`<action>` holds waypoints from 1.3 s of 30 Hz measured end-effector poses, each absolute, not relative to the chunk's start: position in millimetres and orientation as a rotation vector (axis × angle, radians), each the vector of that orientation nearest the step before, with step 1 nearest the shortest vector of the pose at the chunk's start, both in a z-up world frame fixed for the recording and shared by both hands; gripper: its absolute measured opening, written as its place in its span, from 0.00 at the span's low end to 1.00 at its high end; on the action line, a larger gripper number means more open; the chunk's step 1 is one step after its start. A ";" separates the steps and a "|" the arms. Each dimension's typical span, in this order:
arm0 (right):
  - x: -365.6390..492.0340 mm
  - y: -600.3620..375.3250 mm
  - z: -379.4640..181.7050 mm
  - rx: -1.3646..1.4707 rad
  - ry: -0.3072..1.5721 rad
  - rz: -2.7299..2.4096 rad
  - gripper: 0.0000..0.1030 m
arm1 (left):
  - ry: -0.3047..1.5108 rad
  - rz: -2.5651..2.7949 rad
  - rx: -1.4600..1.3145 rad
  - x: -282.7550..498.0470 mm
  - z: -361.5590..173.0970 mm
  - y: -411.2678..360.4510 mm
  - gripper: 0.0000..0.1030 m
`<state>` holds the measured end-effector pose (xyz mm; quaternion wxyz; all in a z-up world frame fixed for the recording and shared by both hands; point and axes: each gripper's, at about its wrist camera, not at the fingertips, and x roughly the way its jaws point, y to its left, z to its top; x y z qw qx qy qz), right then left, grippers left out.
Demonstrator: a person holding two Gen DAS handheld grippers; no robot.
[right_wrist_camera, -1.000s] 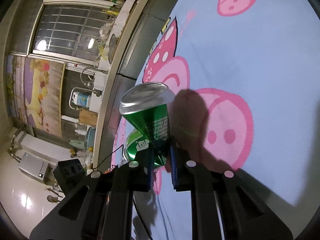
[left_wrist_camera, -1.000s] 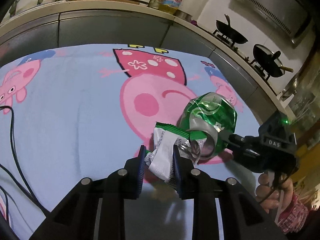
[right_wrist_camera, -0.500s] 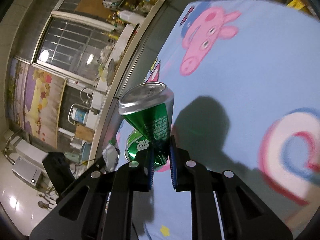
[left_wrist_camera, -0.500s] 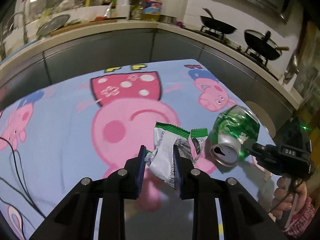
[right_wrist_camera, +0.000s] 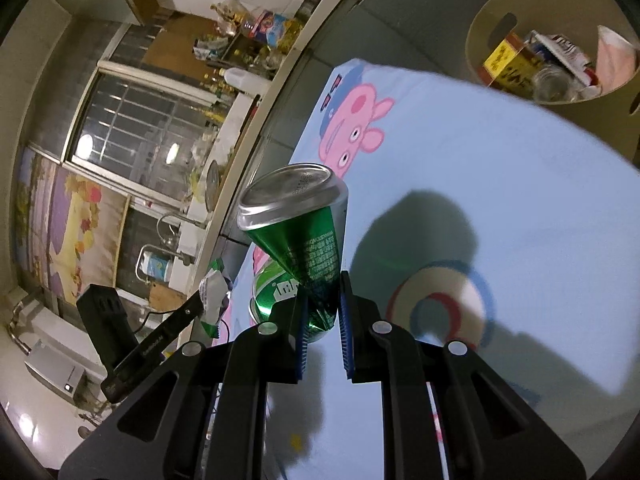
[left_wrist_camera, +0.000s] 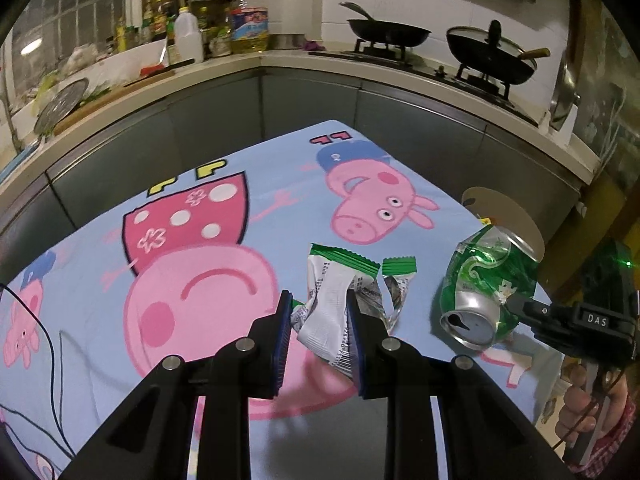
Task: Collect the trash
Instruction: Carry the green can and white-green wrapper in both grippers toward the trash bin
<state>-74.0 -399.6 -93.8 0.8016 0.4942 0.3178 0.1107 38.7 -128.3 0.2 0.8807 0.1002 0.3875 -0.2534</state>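
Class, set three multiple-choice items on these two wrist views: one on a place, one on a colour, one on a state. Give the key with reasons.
1. Where is the round bin?
A. Beyond the far edge of the cartoon-pig cloth
B. On the stove
C. Under the window

2. What colour is the drink can?
A. Red
B. Green
C. Blue

3. What does the left gripper hold?
A. Nothing
B. A spoon
C. A crumpled wrapper

Key: 1 A, the bin's rim shows past the cloth edge. 2 B, its dented body is green. 3 C, the fingers pinch the white-and-green wrapper; the right gripper pinches the can.
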 end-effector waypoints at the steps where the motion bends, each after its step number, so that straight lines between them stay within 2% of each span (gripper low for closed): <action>1: -77.1 -403.6 -95.0 1.064 0.676 0.236 0.12 | 0.805 -0.530 0.218 38.1 0.9 -133.4 0.25; 39: -86.4 -433.4 -88.9 1.085 0.622 0.252 0.12 | 0.833 -0.596 0.262 37.4 -0.2 -188.7 0.25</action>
